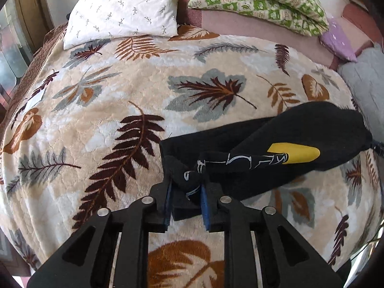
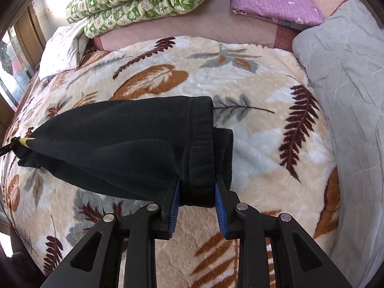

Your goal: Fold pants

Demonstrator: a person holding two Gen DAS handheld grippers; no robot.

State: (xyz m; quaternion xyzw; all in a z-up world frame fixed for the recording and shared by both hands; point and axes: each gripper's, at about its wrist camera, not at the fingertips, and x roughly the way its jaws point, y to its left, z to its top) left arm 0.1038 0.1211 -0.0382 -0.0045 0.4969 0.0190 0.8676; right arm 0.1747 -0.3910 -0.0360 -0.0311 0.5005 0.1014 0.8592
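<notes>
Pants [image 1: 276,144] are black, with white lettering and a yellow patch, held between both grippers above a leaf-print blanket [image 1: 120,110] on the bed. Left gripper [image 1: 186,199] has its blue-padded jaws partly closed and pinches a bunched end with the lettering; cloth fills the gap. Right gripper [image 2: 196,199] has its jaws a bit wider and clamps a thick hemmed band, likely the waistband, with a second layer hanging just right of it. In the right wrist view the fabric runs from that grip leftward to a bunched point with a yellow tip at far left, probably the end the left gripper holds. The garment already looks doubled: layers stack at the right grip, and in the left wrist view one leg seems to lie over the other. Judgement: lengthwise fold is likely done, and the piece is either mid-fold or about to be laid down. I cannot tell whether any part touches the blanket. Still left: set it flat, bring one end over the other, smooth, release. Clutter is at the far side only: white pillow [image 1: 122,12], green patterned quilt [image 1: 252,2], purple folded cloth [image 2: 276,2], grey quilted cover [image 2: 348,96] on the right, all well apart from the pants.
</notes>
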